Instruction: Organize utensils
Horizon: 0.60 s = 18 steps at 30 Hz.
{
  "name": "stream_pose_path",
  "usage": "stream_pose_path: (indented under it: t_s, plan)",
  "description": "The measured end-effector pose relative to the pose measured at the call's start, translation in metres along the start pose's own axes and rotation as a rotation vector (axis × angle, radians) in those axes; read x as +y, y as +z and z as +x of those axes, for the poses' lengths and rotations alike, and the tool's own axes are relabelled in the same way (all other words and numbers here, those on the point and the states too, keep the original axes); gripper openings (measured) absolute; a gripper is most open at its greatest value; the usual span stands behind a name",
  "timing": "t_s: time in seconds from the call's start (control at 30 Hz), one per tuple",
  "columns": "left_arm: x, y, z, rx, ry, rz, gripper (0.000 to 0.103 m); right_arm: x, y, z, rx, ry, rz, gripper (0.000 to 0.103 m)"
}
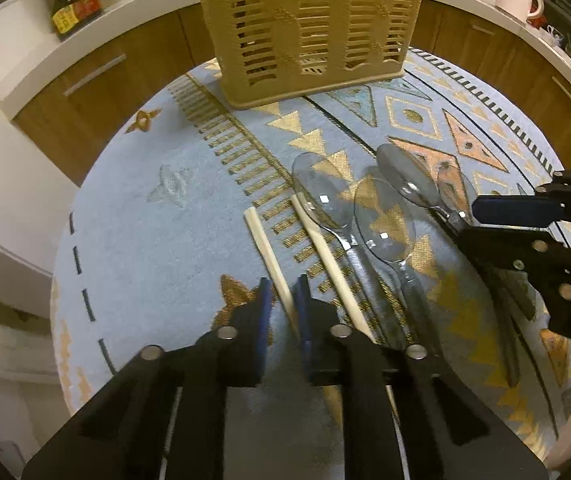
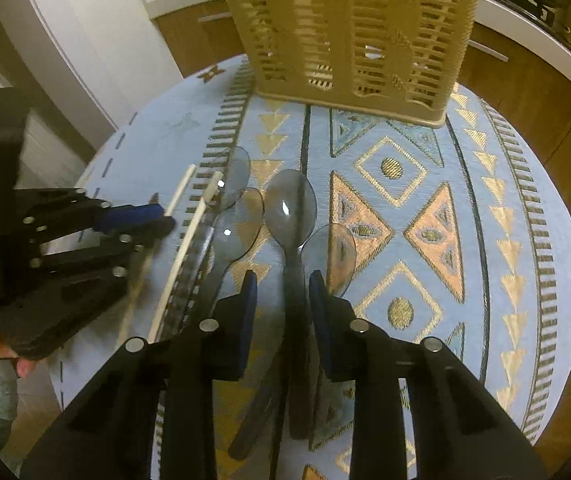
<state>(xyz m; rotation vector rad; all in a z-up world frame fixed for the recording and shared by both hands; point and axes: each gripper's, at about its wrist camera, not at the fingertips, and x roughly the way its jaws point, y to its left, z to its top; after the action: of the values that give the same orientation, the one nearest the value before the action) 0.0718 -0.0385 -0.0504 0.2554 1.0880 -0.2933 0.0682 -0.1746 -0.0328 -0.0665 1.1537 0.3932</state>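
Beige plastic slats mark the target: a cutlery basket (image 1: 309,28) standing upright at the far edge of my round desk (image 1: 133,208), on its blue patterned cloth. I am at the pick-up step, both hands working at once.

My left tongs (image 1: 283,300) are nearly clenched around the near end of a pale wooden chopstick (image 1: 270,258), which runs up between the blue pads; the gap is so slim that I judge the stick to be gripped, though it lies on the cloth, not yet lifted. Its twin chopstick (image 1: 327,260) lies just beside it to the right, free.

My right tongs (image 2: 281,300) straddle the handle of a smoky clear plastic spoon (image 2: 290,208), bowl pointing toward the basket. Daylight shows on both sides of the handle, so I call these tongs only partly closed and holding nothing yet. Three more spoons (image 2: 241,224) of the same kind crowd close around it, bowls overlapping.

Next, as I read it, the right pair must finish pinching without catching a neighbouring handle, then both utensils need lifting clear and carrying to the basket's open top.
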Motion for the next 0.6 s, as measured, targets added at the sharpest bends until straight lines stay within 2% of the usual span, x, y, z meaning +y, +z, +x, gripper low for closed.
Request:
stream_pose_path:
  t_s: [0.13, 0.2, 0.27, 0.37, 0.5, 0.6]
  plan:
    - [0.005, 0.001, 0.001, 0.000, -0.025, -0.015, 0.009, 0.005, 0.000, 0.012, 0.044, -0.036, -0.023, 0.022]
    - [0.006, 0.001, 0.001, -0.001, -0.025, -0.014, 0.009, 0.013, 0.000, 0.014, 0.048, -0.091, -0.071, 0.015]
    - [0.005, 0.001, 0.001, -0.004, -0.019, -0.009, 0.009, 0.016, 0.000, 0.014, 0.056, -0.111, -0.089, 0.010]
    - [0.004, 0.001, 0.002, -0.006, -0.021, -0.010, 0.009, 0.019, -0.001, 0.015, 0.064, -0.133, -0.115, 0.010]
    - [0.006, 0.001, 0.002, -0.008, -0.030, -0.015, 0.010, 0.018, -0.004, 0.014, 0.068, -0.124, -0.094, 0.010]
    - [0.006, 0.001, 0.001, -0.011, -0.033, -0.016, 0.010, 0.017, -0.007, 0.007, 0.076, -0.085, -0.074, 0.010]
